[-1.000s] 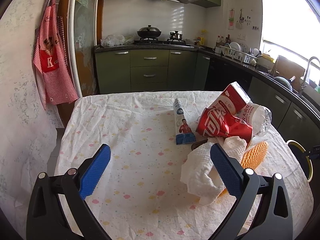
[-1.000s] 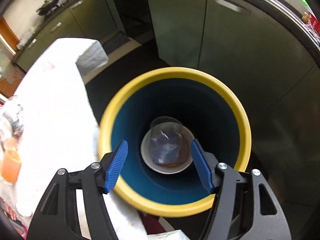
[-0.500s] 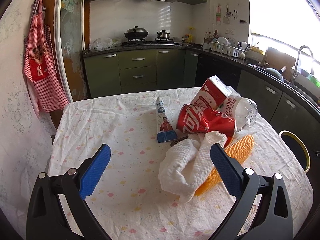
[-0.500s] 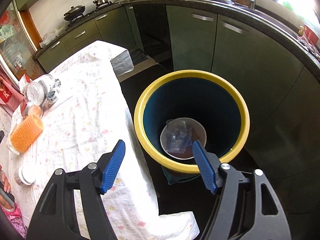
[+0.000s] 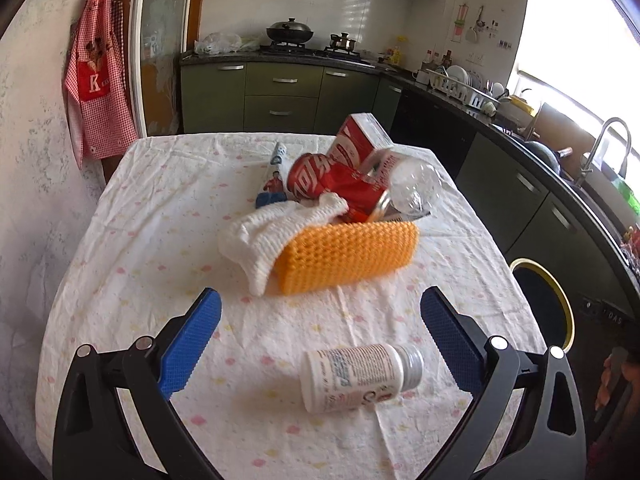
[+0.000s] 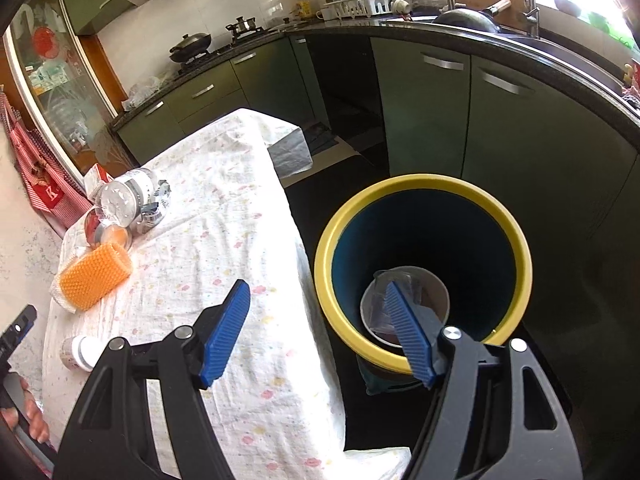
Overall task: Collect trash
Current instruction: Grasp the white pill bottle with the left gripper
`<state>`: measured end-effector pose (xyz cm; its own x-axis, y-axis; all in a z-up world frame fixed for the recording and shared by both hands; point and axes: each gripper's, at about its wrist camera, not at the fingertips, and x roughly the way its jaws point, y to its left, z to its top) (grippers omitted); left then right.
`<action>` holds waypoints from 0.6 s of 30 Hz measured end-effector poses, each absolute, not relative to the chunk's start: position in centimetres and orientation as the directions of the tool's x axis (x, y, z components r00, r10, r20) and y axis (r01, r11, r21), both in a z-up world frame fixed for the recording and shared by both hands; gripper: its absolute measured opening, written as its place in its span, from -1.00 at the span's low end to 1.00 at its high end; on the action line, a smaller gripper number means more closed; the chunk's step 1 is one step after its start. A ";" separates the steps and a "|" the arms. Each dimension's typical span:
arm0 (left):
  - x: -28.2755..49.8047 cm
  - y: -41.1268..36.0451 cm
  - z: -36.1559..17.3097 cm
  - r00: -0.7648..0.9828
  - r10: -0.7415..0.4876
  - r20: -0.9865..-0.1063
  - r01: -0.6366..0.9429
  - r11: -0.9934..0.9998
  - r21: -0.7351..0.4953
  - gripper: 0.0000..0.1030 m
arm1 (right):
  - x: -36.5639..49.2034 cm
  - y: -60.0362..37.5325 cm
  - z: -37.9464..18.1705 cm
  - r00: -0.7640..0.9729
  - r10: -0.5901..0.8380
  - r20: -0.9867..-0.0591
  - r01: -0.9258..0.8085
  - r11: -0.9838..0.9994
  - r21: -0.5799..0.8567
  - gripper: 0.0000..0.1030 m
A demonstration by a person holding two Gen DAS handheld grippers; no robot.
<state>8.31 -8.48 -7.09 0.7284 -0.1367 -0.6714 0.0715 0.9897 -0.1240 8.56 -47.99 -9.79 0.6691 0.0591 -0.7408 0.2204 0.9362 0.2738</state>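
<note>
Hovering over the near end of the tabletop (image 5: 120, 240), your left gripper (image 5: 320, 340) has its blue fingers (image 5: 188, 344) spread wide with nothing between them. A white pill bottle (image 5: 356, 376) lies on its side just ahead of and between them, silver cap toward your right; its label print is too blurred to read. Bare cloth runs along your left side up to the far edge, giving you clear room there. Further on, the trash sits bunched together: an orange bumpy sleeve (image 5: 348, 258) touching a white knitted cloth (image 5: 276, 236), behind them a red cup (image 5: 332, 188) with white lettering you cannot make out, a red-and-white carton (image 5: 360, 140), a clear plastic bottle (image 5: 416, 184) and a tube (image 5: 276, 172) with a small figure printed on it. A checked apron (image 5: 100, 84) on the wall shows a white "K".

Your right gripper (image 6: 316, 328) hangs past the tabletop's right edge (image 6: 296, 240), fingers (image 6: 224, 336) apart and empty. The yellow-rimmed bin (image 6: 424, 184) stands on the floor just beside that edge, a clear plastic cup (image 6: 404, 304) lying in its bottom. Dark floor separates the bin from the green cabinets (image 6: 420, 112).
</note>
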 end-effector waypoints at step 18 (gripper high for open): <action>8.2 -13.4 -12.9 0.638 -0.078 -0.766 0.049 0.997 -0.061 0.81 | 7.9 -46.8 -10.1 0.690 0.157 -0.706 0.132 0.932 0.337 0.33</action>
<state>8.20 -13.39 -12.95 0.6383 -0.0780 -0.7658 0.0488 0.9970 -0.0609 7.90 -46.78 -10.11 0.6901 0.1571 -0.7065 0.1324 0.9323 0.3367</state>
